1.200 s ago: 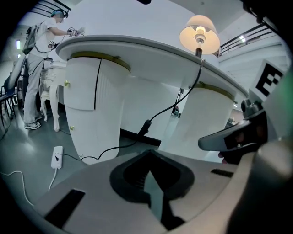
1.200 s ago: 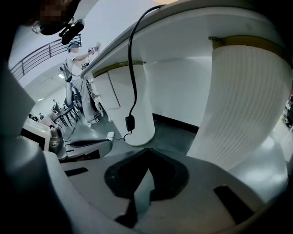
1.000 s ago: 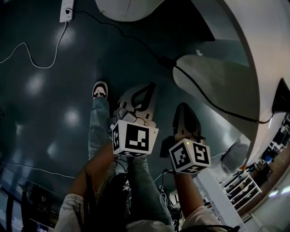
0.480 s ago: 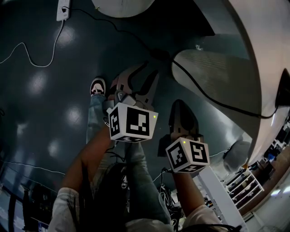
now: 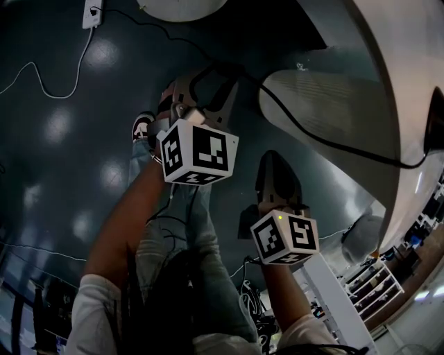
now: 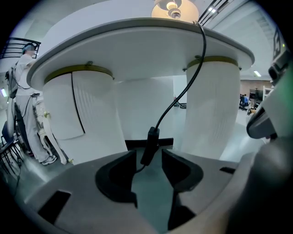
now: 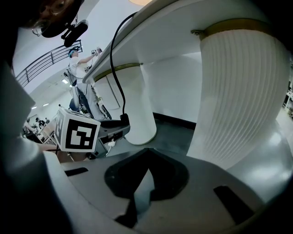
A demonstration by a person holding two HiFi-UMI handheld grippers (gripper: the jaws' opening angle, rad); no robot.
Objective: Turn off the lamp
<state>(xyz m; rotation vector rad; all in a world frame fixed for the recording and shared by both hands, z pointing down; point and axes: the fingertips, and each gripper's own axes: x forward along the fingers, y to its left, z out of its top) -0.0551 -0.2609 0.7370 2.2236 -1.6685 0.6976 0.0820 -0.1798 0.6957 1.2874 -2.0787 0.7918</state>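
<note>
Below the desk (image 6: 137,41) rim, holds the left tool (image 6: 149,156) aimed at the gap between the desk's two ribbed white legs (image 6: 213,105). Has its jaws spread wide, having just been opening them. Frames the black inline switch (image 6: 150,145) between the parted tips, with a gap on either side and neither pad pressing it. Grips nothing.

Finds the lamp (image 6: 175,8) on top of the desk, close to its edge, shade pale and warm with a bright spot at the centre. Follows the black cord (image 6: 201,59) from the lamp over the desk's edge and down to the switch, hanging free under the desk.

Seen from the head, has the left tool (image 5: 208,83) raised under the desk's overhang, marker cube (image 5: 198,152) facing back toward the camera. Holds the right tool (image 5: 276,166) lower and farther out from the desk. Has the right tool's (image 7: 147,153) jaws closed tip to tip on nothing, pointed toward a desk leg, with the left tool's cube off to one side.

Stands on a dark glossy floor (image 5: 69,139) beside the desk, one shoe (image 5: 142,128) showing past the left arm. Shows a white power strip (image 5: 92,12) lying on the floor, well away from the desk legs.
</note>
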